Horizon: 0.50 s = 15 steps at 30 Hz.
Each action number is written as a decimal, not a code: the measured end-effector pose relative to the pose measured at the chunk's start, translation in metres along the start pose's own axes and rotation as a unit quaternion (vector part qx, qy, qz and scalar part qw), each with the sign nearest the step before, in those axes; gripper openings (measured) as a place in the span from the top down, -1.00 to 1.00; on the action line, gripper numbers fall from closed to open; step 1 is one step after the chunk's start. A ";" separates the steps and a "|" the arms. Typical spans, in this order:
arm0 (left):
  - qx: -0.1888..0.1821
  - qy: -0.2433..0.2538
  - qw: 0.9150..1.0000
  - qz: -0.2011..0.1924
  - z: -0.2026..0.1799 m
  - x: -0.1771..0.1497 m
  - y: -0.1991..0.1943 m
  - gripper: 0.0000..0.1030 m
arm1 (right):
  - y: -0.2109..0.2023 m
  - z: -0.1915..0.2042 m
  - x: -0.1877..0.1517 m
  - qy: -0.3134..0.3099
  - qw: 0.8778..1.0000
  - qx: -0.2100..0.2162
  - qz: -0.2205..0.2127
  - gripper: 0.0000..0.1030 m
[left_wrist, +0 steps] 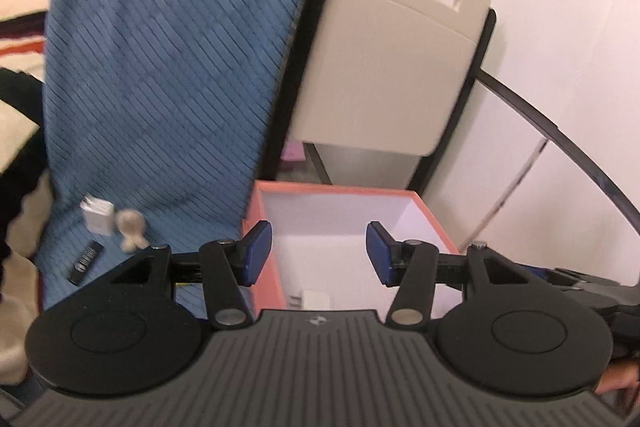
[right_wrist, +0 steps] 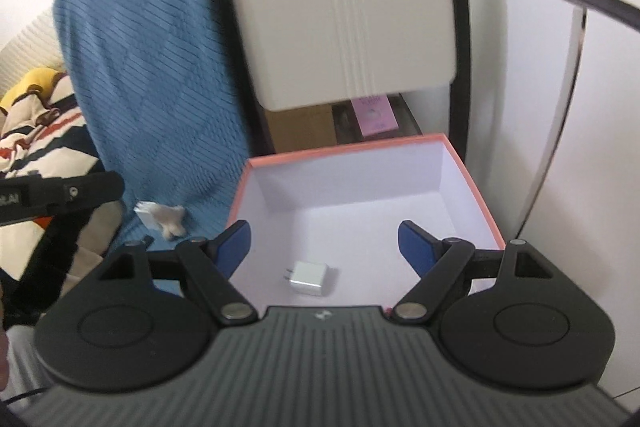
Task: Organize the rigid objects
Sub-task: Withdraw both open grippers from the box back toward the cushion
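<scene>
the right tool (right_wrist: 324, 247) is released and grasps nothing, hanging over the open pink box (right_wrist: 472, 187); a white charger (right_wrist: 310, 275) lies on the box floor just below and between its fingers; the left tool (left_wrist: 318, 251) is likewise spread and bare over the same box; to its left, on the blue cloth (left_wrist: 168, 67), lie a second white charger (left_wrist: 97, 217), a small beige figure (left_wrist: 131, 229) and a black stick (left_wrist: 86, 261).

Black linkage arms, silver pivot screws, blue-padded jaws, ribbed grey housings on left gripper (left_wrist: 319, 253) and right gripper (right_wrist: 324, 249)
</scene>
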<state>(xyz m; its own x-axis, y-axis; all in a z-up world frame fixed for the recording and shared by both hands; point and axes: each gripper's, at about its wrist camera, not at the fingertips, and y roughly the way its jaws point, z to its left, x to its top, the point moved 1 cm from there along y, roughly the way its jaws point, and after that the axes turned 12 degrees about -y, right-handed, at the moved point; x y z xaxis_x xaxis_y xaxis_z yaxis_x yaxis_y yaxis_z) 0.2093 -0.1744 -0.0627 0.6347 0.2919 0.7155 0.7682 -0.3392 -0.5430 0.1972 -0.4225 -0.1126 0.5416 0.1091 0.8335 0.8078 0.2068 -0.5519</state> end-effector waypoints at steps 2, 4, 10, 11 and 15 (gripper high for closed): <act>-0.003 -0.008 1.000 -0.009 0.009 0.002 -0.007 -0.14 | -0.002 0.007 0.001 0.002 1.000 0.006 -0.009 -0.60; -0.002 -0.012 1.000 -0.013 0.017 0.003 -0.013 -0.14 | -0.005 0.016 0.001 -0.003 1.000 0.009 -0.014 -0.60; 0.002 -0.016 0.999 -0.033 0.037 0.004 -0.030 -0.14 | -0.011 0.042 0.002 -0.021 0.999 0.014 -0.020 -0.60; 0.002 -0.016 0.999 -0.036 0.041 0.003 -0.033 -0.14 | -0.012 0.045 0.002 -0.021 0.999 0.015 -0.022 -0.60; 0.016 -0.015 0.998 -0.052 0.055 0.002 -0.044 -0.14 | -0.013 0.060 0.002 -0.027 0.999 0.017 -0.027 -0.60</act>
<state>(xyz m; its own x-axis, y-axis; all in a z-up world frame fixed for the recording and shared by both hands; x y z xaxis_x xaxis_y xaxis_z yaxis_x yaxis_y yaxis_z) 0.1815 -0.1093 -0.0616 0.5526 0.3511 0.7559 0.8324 -0.2776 -0.4796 0.1734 -0.3671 -0.1026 0.4830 0.1496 0.8628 0.8265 0.2474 -0.5056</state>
